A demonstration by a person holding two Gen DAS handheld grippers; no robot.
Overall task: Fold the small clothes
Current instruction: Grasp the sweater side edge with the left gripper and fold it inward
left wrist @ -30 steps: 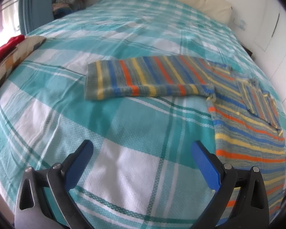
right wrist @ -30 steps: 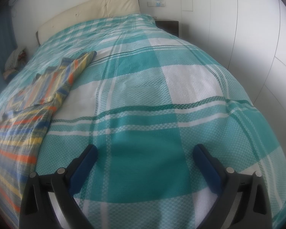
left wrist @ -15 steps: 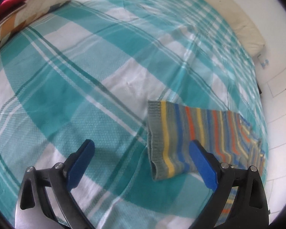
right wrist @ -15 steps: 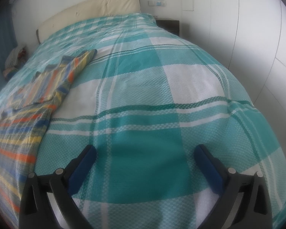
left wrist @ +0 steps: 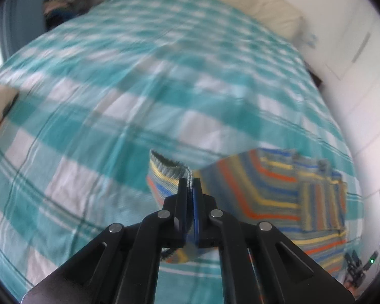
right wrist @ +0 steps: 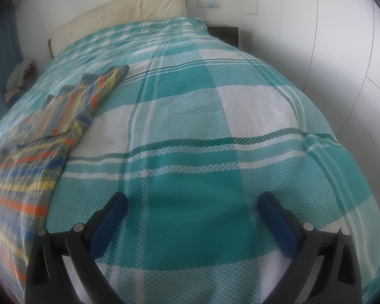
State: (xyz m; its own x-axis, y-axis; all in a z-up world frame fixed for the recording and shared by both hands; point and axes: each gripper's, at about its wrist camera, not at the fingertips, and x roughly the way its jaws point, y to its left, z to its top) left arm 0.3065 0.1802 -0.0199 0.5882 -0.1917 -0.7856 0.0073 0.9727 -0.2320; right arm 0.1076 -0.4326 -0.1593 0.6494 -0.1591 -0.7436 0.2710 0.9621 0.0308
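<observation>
Pinching striped sleeve cuff (left wrist: 169,169), jaws closed.

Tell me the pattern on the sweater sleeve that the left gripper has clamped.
Multicoloured stripes on the sweater sleeve: grey, yellow, blue and orange. Clearest in the left wrist view.

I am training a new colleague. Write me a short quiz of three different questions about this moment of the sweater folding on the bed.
1. True or false: the left gripper is shut on the cuff of the striped sweater.
2. Multiple choice: the right gripper is (A) shut on the sweater, (B) open above the plaid bedspread, holding nothing, (C) holding a pillow.
3. Fill in: in the right wrist view, the sweater lies on the ____ side of the picture.

Key
1. True; the knit edge sits between the closed fingers.
2. B.
3. Left.
</observation>
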